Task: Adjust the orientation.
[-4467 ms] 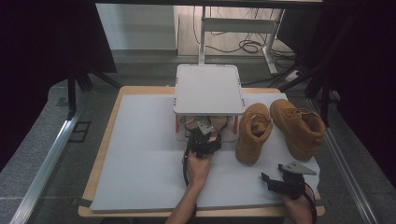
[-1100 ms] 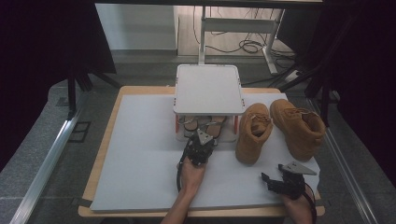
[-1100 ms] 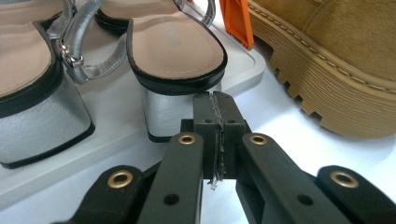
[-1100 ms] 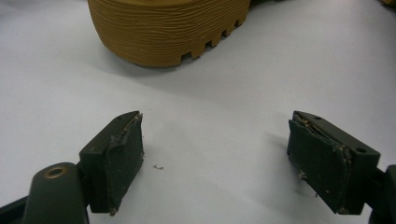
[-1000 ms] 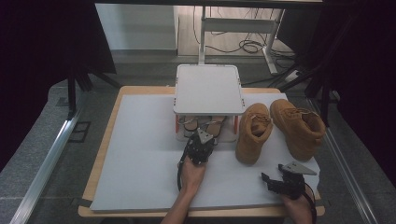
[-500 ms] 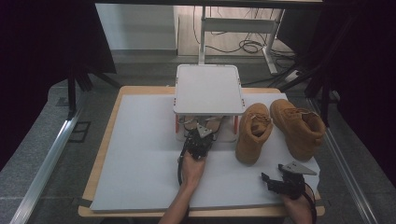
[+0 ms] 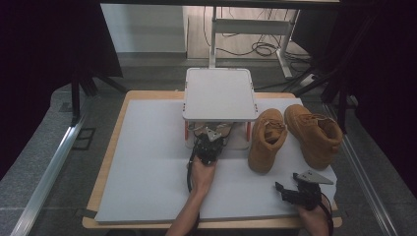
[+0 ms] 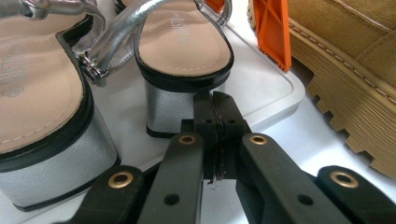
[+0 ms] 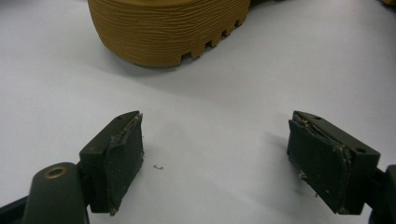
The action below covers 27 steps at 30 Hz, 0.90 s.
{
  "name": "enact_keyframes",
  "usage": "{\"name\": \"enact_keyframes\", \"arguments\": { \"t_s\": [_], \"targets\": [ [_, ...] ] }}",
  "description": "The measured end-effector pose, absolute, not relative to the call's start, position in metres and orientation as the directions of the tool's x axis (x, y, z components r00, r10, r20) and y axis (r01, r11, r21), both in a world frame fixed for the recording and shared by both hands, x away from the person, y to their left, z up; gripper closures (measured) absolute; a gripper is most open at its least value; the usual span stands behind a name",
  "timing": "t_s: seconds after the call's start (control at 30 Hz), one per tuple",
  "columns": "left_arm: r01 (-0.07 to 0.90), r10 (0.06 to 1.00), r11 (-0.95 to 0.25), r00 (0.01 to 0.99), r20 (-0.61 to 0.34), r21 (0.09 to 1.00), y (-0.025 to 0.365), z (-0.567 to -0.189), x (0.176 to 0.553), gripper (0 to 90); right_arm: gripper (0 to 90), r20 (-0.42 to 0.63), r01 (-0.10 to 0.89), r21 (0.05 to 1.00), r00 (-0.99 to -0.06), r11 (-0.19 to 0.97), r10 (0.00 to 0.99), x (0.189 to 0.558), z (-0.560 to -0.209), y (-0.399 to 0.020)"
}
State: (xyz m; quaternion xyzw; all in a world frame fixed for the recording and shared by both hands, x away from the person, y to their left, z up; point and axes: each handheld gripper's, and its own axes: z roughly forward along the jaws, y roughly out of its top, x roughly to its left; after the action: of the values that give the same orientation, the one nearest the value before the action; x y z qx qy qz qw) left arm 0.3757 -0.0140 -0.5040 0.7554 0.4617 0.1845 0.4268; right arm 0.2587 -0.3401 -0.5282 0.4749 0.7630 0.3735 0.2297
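A pair of silver block-heel sandals (image 8: 184, 46) with beige insoles stands on the white lower tray (image 8: 261, 88) of a small two-tier rack (image 7: 220, 93). My left gripper (image 8: 215, 100) is shut with nothing between its jaws. Its tips are right at the silver heel of the right-hand sandal; I cannot tell whether they touch it. In the high view the left gripper (image 7: 211, 140) sits at the rack's front edge. My right gripper (image 9: 215, 130) stands open over the bare white table, and in the high view the right gripper (image 7: 286, 189) rests near the front right corner.
Two tan boots (image 7: 265, 140) (image 7: 314, 135) stand right of the rack. One boot's ridged sole (image 9: 168, 28) lies just ahead of the right gripper. An orange rack post (image 8: 273, 32) rises between the sandals and a boot (image 8: 355, 88). The white mat (image 7: 147, 162) stretches left.
My left gripper has edged slightly forward toward the rack's lower tray. The right gripper has stayed in place.
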Motion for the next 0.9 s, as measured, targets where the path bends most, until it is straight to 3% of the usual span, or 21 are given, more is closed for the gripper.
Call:
{"name": "enact_keyframes", "arguments": {
  "t_s": [0.37,0.9],
  "targets": [
    [0.54,0.854,-0.208,0.507,-0.118,0.815,-0.015,-0.504,0.378,85.2,18.7,0.004,0.553,0.788,-0.443,0.27,0.896,0.259,-0.528,-0.34],
    [0.553,0.87,-0.192,0.478,-0.12,0.811,-0.007,-0.504,0.381,87.6,18.6,0.005,0.553,0.788,-0.443,0.269,0.896,0.259,-0.528,-0.34]
  ]
}}
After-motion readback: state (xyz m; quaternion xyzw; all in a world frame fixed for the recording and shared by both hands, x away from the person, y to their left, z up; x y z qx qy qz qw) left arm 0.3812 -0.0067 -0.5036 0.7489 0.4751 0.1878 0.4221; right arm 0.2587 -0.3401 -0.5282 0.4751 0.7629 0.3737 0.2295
